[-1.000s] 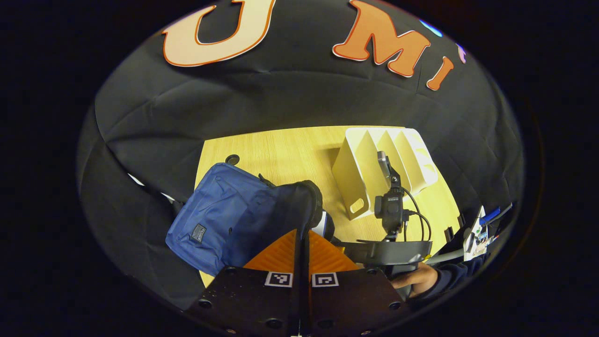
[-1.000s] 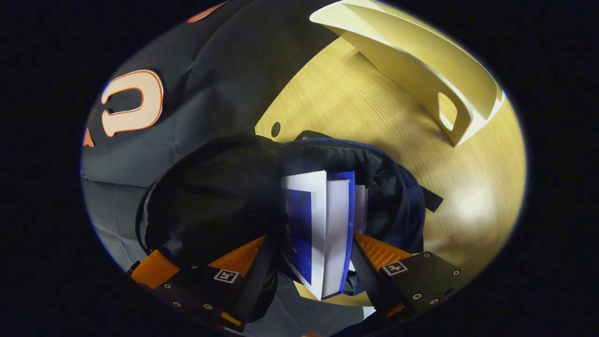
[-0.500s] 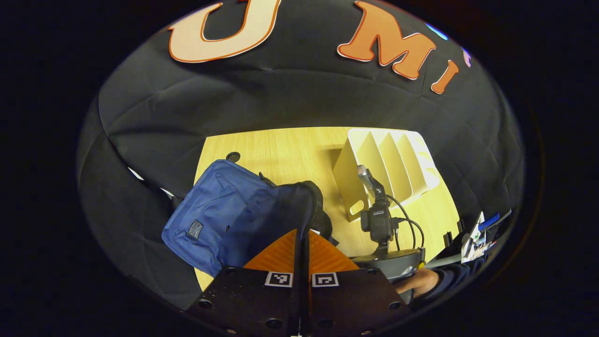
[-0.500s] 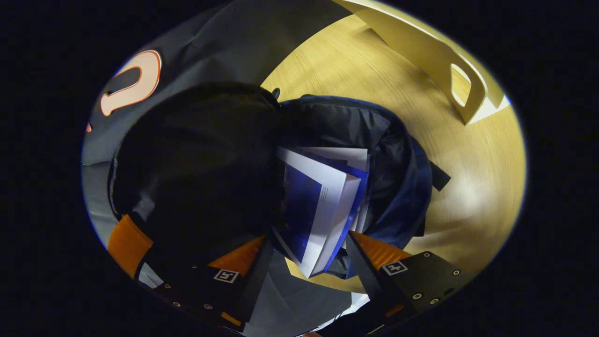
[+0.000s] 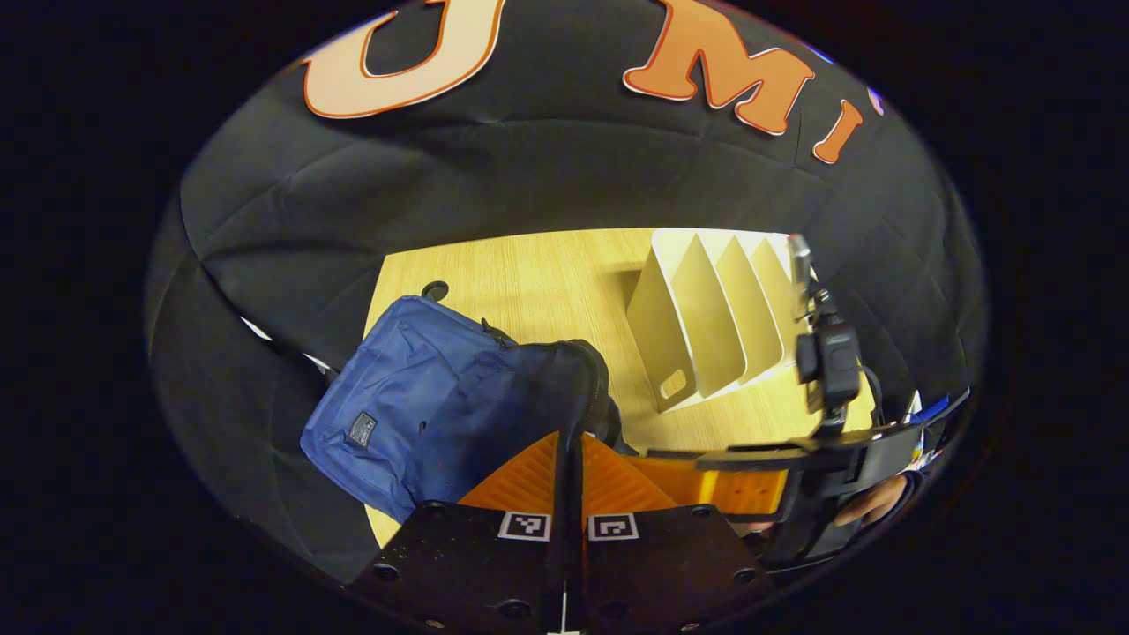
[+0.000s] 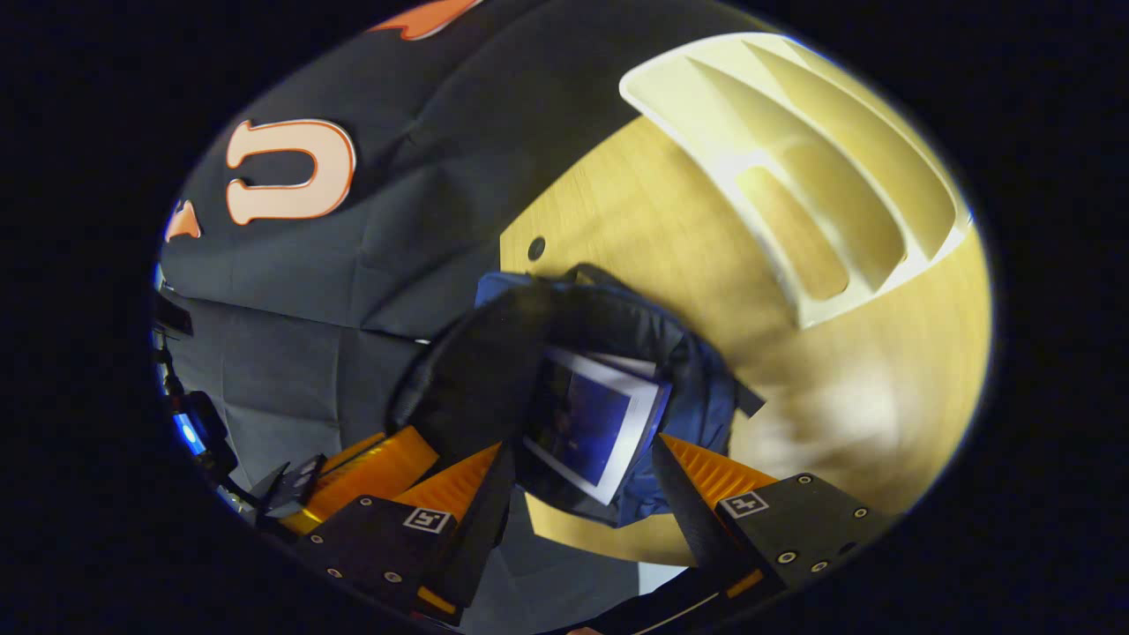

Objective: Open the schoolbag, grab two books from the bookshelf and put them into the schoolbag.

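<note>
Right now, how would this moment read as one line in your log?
left tool: shut on schoolbag flap | right tool: open above bag | books: inside | bookshelf: no books visible

This is a recording booth dressed as a study corner: creased black cloth walls (image 5: 547,176) close in tight around a pale wood-grain desk (image 5: 529,282) with a round cable hole (image 5: 434,289) in its top. On the desk stand a cream plastic slotted bookshelf (image 5: 714,317) and a blue fabric schoolbag (image 5: 414,406), its mouth open on blue-and-white books (image 6: 591,423). At the edge, loose cabling and small electronics (image 6: 190,432) sit by the cloth.
</note>
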{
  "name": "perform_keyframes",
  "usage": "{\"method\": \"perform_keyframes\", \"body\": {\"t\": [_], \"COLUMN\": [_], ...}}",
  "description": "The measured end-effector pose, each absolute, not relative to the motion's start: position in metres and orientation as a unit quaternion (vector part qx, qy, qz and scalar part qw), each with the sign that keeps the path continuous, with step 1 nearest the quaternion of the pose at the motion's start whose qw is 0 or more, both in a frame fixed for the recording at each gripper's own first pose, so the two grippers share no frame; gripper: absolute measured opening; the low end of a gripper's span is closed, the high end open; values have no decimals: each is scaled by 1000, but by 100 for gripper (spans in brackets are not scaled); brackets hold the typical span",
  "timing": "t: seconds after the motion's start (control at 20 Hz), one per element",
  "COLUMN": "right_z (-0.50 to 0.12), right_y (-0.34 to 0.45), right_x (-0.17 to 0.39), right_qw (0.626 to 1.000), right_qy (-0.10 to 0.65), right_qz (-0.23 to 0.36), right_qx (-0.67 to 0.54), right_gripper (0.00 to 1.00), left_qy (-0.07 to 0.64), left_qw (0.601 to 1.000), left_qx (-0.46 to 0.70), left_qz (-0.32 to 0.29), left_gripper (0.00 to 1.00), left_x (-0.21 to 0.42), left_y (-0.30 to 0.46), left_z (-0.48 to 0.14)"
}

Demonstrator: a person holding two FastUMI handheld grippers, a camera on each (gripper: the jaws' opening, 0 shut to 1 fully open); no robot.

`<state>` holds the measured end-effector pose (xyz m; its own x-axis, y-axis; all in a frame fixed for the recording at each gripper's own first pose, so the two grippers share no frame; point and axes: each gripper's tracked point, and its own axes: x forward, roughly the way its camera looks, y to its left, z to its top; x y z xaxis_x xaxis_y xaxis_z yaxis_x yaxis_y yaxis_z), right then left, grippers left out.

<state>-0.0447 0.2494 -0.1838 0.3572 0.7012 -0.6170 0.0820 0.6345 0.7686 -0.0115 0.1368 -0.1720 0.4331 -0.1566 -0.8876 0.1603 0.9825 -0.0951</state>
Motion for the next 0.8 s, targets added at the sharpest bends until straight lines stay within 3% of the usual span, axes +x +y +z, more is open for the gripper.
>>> {"method": "perform_keyframes", "body": {"t": [0.3,0.5,0.7,0.8], "right_z": [-169,-160,-153,-151], "right_y": [174,136,106,93], "right_x": [-13,-2,6,8], "right_qw": [792,809,838,851], "right_qy": [464,444,416,403], "right_qz": [159,137,122,123], "right_qx": [364,359,332,313], "right_gripper": [94,94,94,94], "left_qy": [527,510,486,468], "left_qw": [845,852,864,874], "left_qx": [6,-23,-30,-30], "left_qz": [-88,-118,-128,-130], "left_gripper": [6,16,33,52], "left_x": [-19,-19,-16,-12], "left_y": [111,73,50,39], "left_z": [-182,-179,-170,-163]}}
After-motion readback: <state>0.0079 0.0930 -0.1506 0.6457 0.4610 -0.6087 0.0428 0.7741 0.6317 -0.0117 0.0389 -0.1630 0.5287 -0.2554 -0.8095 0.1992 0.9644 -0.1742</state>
